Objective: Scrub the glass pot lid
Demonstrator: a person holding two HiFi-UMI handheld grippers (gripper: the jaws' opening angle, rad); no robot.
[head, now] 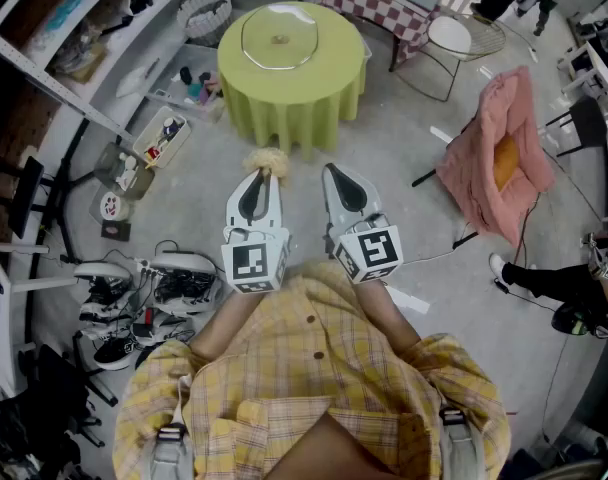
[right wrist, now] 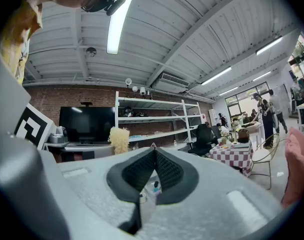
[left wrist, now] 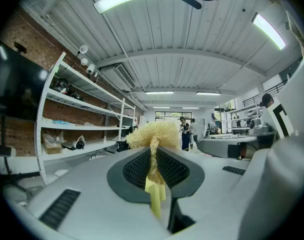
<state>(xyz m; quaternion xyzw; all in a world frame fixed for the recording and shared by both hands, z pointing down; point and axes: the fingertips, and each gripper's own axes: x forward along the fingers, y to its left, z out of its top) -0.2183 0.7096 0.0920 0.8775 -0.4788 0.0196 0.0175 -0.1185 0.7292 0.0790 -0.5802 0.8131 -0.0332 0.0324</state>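
On the round green table (head: 294,93) ahead lies the glass pot lid (head: 279,36); the scrubber (head: 266,161) is in the left gripper (head: 267,175).
In the head view the glass pot lid lies flat on the middle of the table's cloth, its knob up, well apart from both grippers. The two grippers are level and side by side above the grey floor, close before the person's yellow checked shirt (head: 314,368). The left gripper has its jaws closed tight on the scrubber, a pale straw-coloured bunch of fibres: the bushy tuft stands out beyond the jaw tips, and a yellow strip of it shows between the pads. The right gripper (head: 334,171) has its jaws pressed together with nothing between them.
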